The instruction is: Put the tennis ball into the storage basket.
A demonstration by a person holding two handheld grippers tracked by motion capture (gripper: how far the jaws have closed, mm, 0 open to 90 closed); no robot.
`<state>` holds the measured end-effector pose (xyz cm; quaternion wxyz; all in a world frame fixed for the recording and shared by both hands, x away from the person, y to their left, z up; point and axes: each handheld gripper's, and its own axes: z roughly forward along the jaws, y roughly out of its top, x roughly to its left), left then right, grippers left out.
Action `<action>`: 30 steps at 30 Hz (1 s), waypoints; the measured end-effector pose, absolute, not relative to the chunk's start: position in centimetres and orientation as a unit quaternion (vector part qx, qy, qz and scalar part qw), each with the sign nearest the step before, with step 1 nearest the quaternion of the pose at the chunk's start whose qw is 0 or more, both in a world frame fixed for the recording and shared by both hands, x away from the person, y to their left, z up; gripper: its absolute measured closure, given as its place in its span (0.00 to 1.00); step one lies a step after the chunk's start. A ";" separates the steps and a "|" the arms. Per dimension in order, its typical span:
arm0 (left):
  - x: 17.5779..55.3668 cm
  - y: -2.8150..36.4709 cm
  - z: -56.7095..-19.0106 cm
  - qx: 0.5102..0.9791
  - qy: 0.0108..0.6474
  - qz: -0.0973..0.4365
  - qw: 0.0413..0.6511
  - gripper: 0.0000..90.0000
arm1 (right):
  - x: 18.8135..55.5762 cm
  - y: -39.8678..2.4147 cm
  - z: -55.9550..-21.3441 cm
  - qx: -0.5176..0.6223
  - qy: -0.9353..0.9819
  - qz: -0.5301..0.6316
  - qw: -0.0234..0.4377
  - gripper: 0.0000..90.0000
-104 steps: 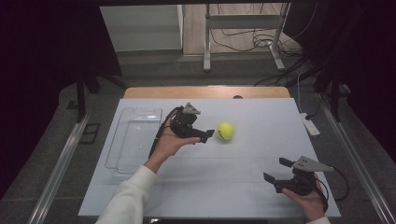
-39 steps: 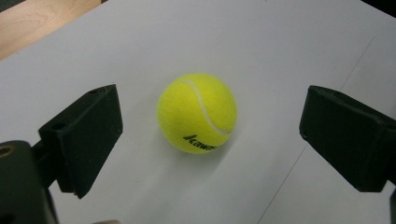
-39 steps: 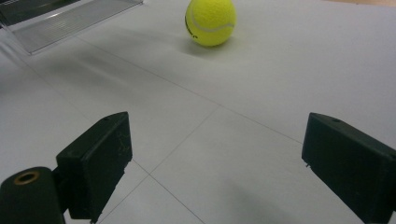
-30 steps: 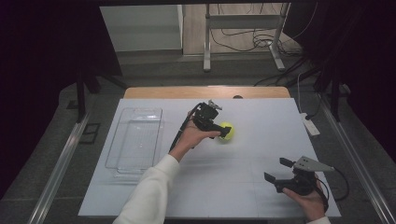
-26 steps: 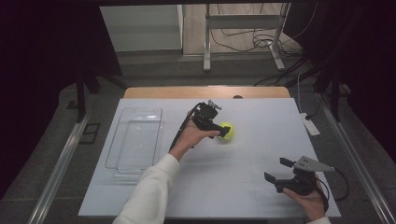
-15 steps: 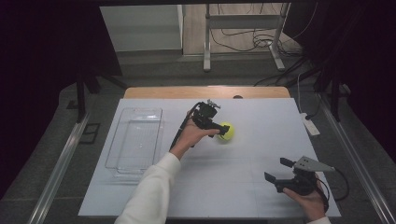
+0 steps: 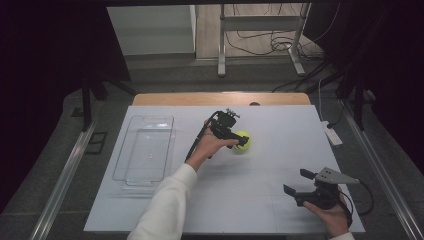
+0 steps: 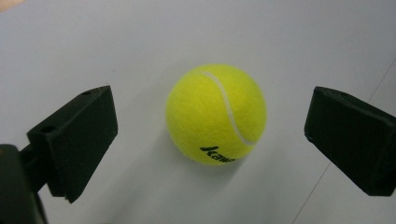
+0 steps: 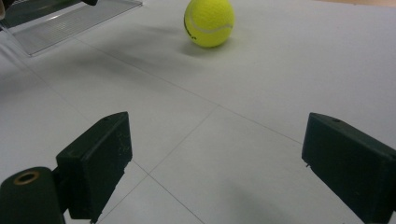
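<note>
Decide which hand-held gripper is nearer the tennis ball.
Left. The left hand-held gripper has its open jaws on either side of the tennis ball, not touching it. The right hand-held gripper sits far off near the table's front edge.

A: Where does the tennis ball (image 7: 241, 142) sit?

B: On the table (image 7: 260, 175), near the middle, a little toward the far edge. The left hand-held gripper (image 7: 235, 142) is at its left side, a jaw on either side of the ball with a gap at each.

A: And the tray (image 7: 145, 150)?

B: On the table's left part, well apart from the ball.

A: The other one?

B: The right hand-held gripper (image 7: 295, 182) is at the near right corner, well apart from the ball, facing left. A power strip (image 7: 332, 134) lies at the table's right edge.
</note>
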<state>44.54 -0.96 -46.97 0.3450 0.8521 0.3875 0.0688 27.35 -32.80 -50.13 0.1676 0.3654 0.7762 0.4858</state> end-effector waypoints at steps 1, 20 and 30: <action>44.6 -1.0 -47.0 0.852 0.388 0.069 0.344 0.04 | 27.3 -32.8 -50.1 0.366 0.776 0.486 0.168 0.10; 45.5 -2.1 -48.6 0.857 0.393 0.067 0.327 0.04 | 27.3 -32.8 -50.2 0.366 0.777 0.485 0.167 0.10; 45.8 -2.5 -49.2 0.859 0.393 0.059 0.324 0.05 | 27.3 -32.8 -50.2 0.365 0.776 0.486 0.168 0.10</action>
